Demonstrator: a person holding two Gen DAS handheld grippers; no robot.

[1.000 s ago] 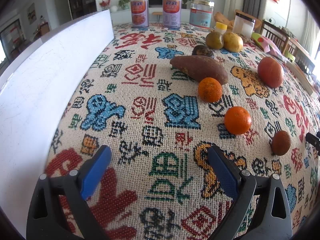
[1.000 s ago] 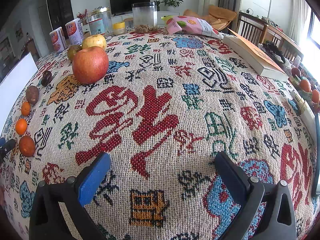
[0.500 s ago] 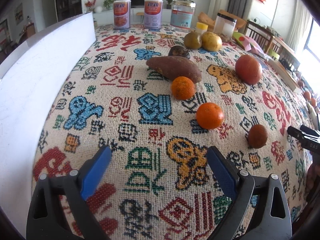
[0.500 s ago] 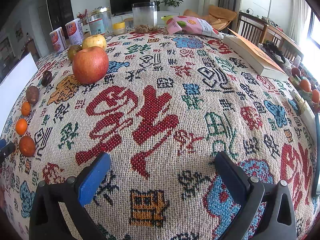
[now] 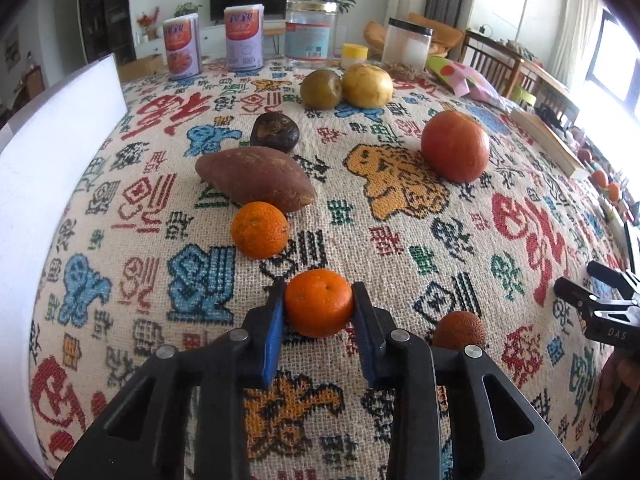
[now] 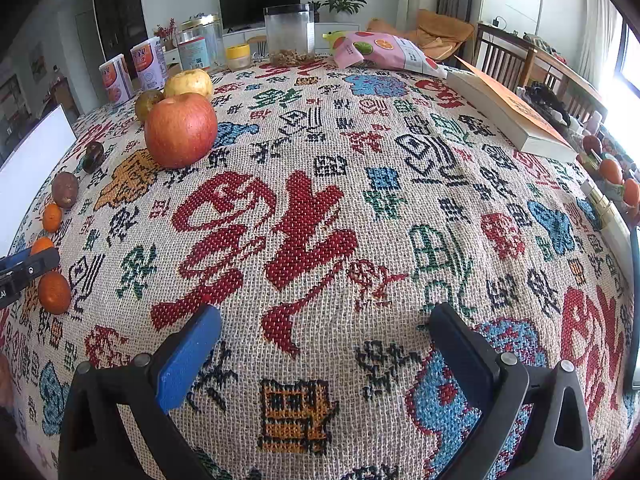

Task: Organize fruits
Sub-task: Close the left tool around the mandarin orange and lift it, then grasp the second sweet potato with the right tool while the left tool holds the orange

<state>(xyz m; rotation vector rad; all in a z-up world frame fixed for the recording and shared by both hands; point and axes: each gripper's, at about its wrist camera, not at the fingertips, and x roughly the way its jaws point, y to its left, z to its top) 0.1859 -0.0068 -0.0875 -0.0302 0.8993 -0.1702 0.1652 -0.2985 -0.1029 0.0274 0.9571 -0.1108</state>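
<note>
My left gripper (image 5: 319, 286) has an orange mandarin (image 5: 319, 302) between its blue pads; the jaws are closing and both pads press on its sides as it rests on the patterned tablecloth (image 5: 400, 240). Behind it lie a second mandarin (image 5: 259, 230), a sweet potato (image 5: 256, 178), a dark round fruit (image 5: 275, 132), a red apple (image 5: 455, 146), a green fruit (image 5: 321, 89) and a yellow one (image 5: 367, 86). A small reddish-brown fruit (image 5: 459, 328) sits just right of the gripper. My right gripper (image 6: 326, 314) is open over bare cloth, well apart from the apple (image 6: 181, 130).
A white board (image 5: 52, 152) borders the table's left side. Two cans (image 5: 182, 50), jars (image 5: 312, 34) and a snack bag (image 6: 384, 54) line the far edge. A book (image 6: 508, 114) lies at the right, with wooden chairs beyond.
My left gripper moved forward and to the right up to the nearer mandarin, and its jaws went from wide open to closed on it. The right gripper stayed still.
</note>
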